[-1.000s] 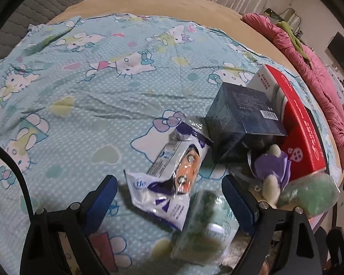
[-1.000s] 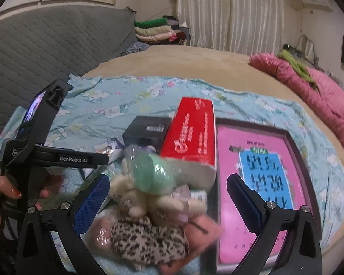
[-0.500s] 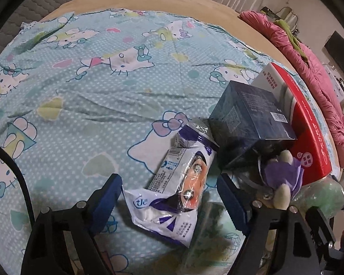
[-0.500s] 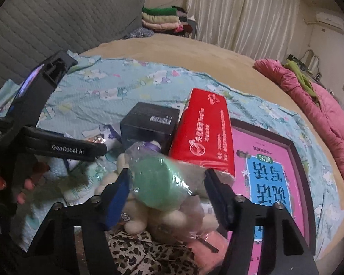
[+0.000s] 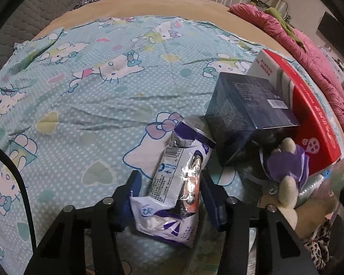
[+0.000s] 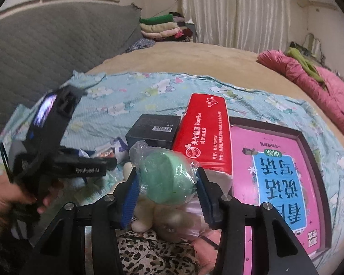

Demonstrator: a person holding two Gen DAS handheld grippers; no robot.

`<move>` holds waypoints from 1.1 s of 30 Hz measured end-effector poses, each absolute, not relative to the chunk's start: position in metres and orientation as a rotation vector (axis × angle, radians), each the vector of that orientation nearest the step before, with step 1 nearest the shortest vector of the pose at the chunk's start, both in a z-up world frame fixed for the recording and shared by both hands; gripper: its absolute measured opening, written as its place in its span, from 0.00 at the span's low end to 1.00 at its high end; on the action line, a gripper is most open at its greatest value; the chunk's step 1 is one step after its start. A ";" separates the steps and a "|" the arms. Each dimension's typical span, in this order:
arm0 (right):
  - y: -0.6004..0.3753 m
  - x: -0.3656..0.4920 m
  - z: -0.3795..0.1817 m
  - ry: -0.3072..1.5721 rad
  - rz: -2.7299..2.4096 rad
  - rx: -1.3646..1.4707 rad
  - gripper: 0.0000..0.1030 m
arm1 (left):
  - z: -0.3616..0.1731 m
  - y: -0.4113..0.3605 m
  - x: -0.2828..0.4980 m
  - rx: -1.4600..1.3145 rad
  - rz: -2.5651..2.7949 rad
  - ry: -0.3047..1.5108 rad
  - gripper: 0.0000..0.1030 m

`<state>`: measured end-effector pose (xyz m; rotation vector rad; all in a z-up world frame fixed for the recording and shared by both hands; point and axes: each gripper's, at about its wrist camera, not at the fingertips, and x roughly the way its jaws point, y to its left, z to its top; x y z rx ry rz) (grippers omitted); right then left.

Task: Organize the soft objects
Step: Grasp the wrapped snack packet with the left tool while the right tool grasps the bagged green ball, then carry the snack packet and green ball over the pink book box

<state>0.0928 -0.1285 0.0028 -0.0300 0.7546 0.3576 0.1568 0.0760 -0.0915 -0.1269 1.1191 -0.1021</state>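
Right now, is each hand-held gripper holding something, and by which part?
The left hand-held gripper clamps the white and purple packet across its middle. The right hand-held gripper squeezes the green ball in a clear bag at its sides.

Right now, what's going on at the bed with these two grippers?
A person is sorting soft items piled on the bedsheet. The left gripper is closed around a white-and-purple snack packet. The right gripper grips a green soft item in a clear bag above a plush toy, beside the red box.
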 end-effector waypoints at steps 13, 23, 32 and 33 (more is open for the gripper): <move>-0.150 0.081 0.019 0.729 0.375 0.058 0.47 | -0.041 0.090 0.124 -0.238 -0.102 1.006 0.40; -0.168 0.064 0.037 0.696 0.381 0.110 0.47 | 0.013 0.049 0.089 -0.163 -0.164 0.934 0.40; -0.199 0.047 0.056 0.650 0.357 0.163 0.47 | 0.047 0.005 0.068 -0.071 -0.164 0.899 0.40; -0.203 0.046 0.057 0.646 0.352 0.167 0.47 | 0.049 0.002 0.067 -0.069 -0.168 0.899 0.40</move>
